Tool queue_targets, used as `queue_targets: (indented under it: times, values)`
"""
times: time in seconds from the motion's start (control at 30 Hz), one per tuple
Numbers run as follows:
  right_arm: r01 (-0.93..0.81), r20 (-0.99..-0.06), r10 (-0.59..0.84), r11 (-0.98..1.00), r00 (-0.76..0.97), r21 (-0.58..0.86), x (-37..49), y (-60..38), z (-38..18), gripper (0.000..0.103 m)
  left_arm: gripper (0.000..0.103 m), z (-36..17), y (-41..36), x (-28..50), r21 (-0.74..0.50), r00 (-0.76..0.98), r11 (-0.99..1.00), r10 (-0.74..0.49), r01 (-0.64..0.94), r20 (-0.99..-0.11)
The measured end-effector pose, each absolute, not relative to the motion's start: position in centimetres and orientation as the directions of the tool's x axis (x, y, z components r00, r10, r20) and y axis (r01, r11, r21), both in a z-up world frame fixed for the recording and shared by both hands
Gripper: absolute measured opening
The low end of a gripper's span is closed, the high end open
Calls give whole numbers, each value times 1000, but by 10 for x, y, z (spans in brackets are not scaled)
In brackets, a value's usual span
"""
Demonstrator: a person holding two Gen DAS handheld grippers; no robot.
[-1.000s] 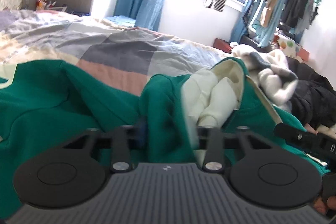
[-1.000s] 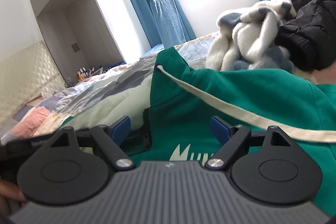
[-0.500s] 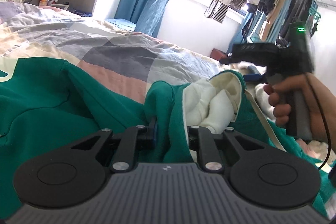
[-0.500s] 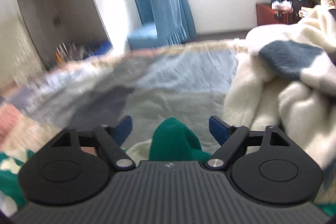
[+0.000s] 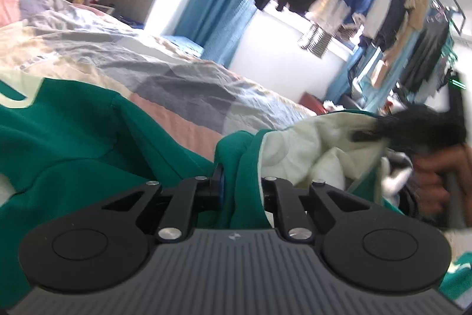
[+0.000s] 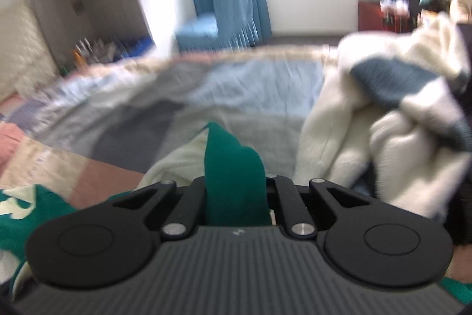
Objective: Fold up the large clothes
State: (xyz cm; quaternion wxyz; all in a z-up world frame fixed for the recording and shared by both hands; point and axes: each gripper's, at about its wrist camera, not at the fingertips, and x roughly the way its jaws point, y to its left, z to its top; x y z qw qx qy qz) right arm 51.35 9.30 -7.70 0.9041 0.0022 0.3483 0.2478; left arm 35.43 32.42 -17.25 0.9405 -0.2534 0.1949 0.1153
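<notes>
Now the green hoodie (image 5: pixel 73 155), soft fleece with cream lining, spread on the patchwork quilt (image 5: pixel 183 84), left gripper (image 5: pixel 240 185) pinched closed on a thick green fold, right gripper (image 6: pixel 236 191) also clamped on a green bunch, fluffy white-blue blanket (image 6: pixel 392 114) heaped beside.

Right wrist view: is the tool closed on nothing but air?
No, the right tool is shut on a fold of the green cream-lined hooded sweatshirt, whose fabric stands up between its fingers.
</notes>
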Motion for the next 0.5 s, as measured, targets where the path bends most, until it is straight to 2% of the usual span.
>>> queue_targets:
  times: [0.17, 0.3, 0.4, 0.5]
  values:
    - [-485, -508, 483, 863, 713, 139, 429, 54, -57, 9, 14, -166, 335, 336, -486, 895, 794, 158, -367, -417]
    - [-497, -468, 465, 865, 751, 62, 372, 35, -60, 7, 14, -158, 333, 316, -493, 889, 779, 174, -387, -423]
    - [-487, -469, 447, 873, 762, 40, 335, 23, -70, 7, 13, -158, 331, 297, -492, 864, 758, 184, -428, -468]
    - [-451, -501, 417, 891, 758, 60, 311, 12, -87, 7, 13, -166, 332, 278, -500, 810, 710, 170, -495, -561]
